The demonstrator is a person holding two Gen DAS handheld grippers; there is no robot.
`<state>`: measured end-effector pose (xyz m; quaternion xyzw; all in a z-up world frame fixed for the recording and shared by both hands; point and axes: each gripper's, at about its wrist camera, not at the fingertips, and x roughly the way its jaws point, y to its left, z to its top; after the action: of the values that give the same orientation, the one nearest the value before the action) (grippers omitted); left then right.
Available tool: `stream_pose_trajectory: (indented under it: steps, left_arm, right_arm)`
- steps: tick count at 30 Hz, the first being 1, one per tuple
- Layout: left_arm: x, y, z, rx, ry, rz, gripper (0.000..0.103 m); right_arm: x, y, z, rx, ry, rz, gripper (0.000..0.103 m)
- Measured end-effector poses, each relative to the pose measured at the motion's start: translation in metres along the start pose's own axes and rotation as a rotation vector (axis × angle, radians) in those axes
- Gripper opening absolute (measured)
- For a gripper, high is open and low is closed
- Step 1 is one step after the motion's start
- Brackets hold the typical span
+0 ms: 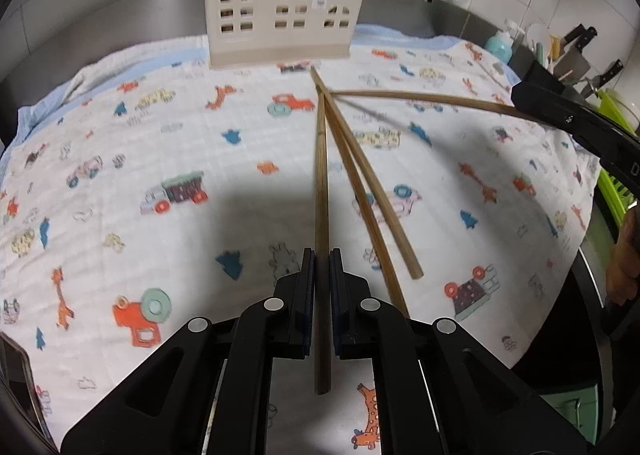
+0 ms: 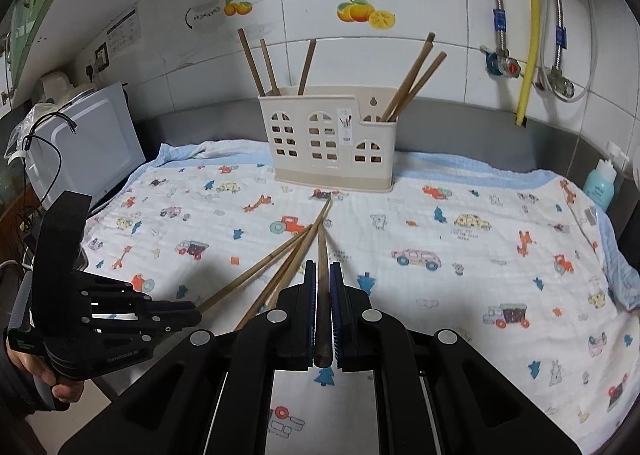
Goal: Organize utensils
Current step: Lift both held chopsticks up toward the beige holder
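- Left gripper [image 1: 322, 275]: jaws clamped on one brown bamboo chopstick [image 1: 321, 175].
- Right gripper [image 2: 323, 287]: jaws clamped on another bamboo chopstick [image 2: 322, 255].
- Two loose chopsticks [image 1: 362, 191] lie on the vehicle-print cloth [image 1: 160, 135] covering the desk, before the beige house-shaped plastic holder [image 2: 328, 139]; its sticker's writing is unreadable.

both grippers are matte black plastic: the left gripper [image 1: 322, 275] and right gripper [image 2: 323, 287] have blue ribbed pads [image 2: 335, 307], round silver pivot pins, small white lettering, and a dark sleeve.
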<state>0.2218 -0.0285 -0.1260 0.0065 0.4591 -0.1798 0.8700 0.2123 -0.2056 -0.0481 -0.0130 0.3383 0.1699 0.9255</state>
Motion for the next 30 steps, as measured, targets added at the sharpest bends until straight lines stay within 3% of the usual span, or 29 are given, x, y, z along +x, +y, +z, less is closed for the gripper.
stream_pose_trajectory:
  steps: [17, 30]
  left_arm:
    - [-0.052, -0.004, 0.045, 0.043, -0.245, -0.011, 0.006]
    - [-0.063, -0.001, 0.09, 0.063, -0.306, 0.0, 0.006]
  right_arm:
    - [-0.005, 0.002, 0.056, -0.061, -0.081, 0.015, 0.007]
    - [0.001, -0.003, 0.096, -0.077, -0.1, 0.042, 0.006]
